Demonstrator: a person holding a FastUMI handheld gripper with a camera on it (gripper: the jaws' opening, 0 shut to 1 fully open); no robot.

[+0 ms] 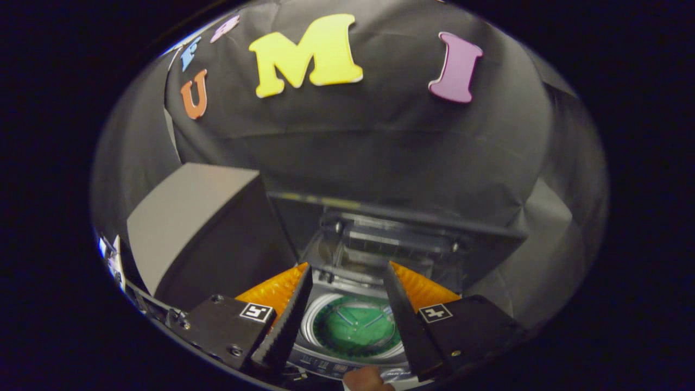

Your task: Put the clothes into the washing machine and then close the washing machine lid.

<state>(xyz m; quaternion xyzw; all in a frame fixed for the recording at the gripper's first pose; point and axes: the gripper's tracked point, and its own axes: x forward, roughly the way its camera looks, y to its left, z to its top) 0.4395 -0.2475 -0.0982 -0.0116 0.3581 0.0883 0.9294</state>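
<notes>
The tongs (348, 266) stand wide apart with nothing between the fingers, poised above a small top-loading washing machine (353, 304). Its round drum (355, 328) opens straight up toward the camera and shows in the gap between the two fingers, with a green floor and a pale ring around the mouth. The machine's long axis runs from its control strip (326, 366), which lies nearest the tongs, away toward the booth wall. The lid (396, 217) is raised at the far side of the drum, beyond the fingertips; it stands up and leans back toward the black cloth, its inner face turned to the camera and its hinge edge running crosswise behind the opening. No clothes can be made out in the drum; whether the green floor is bare plastic or something lying in it, I cannot tell. A grey box (190, 228) stands just left of the machine, beside the left finger. A fingertip of a person's hand (365, 378) shows just under the control strip, between the bases of the fingers.
</notes>
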